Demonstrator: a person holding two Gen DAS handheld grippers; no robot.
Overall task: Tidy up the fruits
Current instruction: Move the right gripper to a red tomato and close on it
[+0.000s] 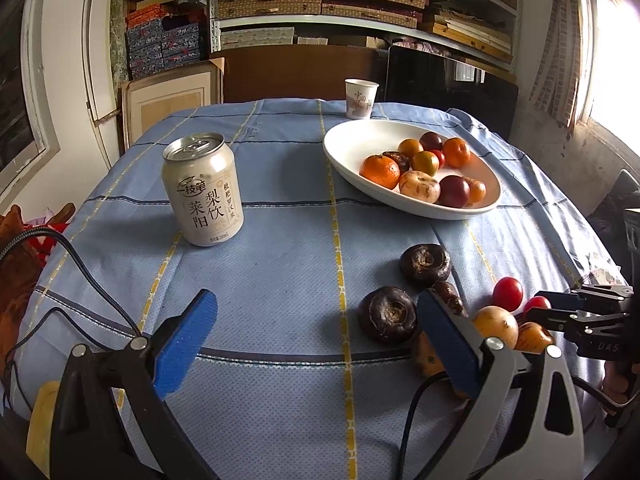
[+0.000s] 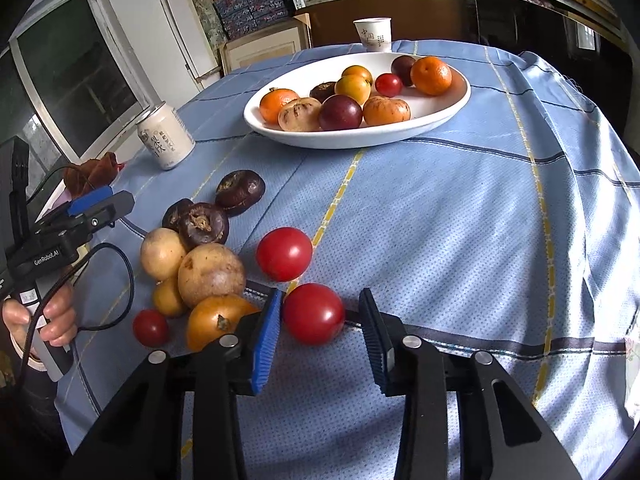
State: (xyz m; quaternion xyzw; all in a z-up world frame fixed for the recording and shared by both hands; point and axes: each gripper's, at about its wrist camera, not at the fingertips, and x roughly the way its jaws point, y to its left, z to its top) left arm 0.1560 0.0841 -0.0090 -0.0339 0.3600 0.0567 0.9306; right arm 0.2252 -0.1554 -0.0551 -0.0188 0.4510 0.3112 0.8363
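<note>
Sitting between the wide-spread right tool (image 2: 320, 336) pads, a red tomato (image 2: 314, 314); left tool (image 1: 316, 344) wide.

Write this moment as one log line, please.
task: organize fruits | right gripper: open, fingers around red tomato on tablecloth | left gripper: open, empty | plate: partly filled

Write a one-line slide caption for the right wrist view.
Open right gripper brackets a red tomato on the blue tablecloth, with the white plate of fruit beyond.
</note>
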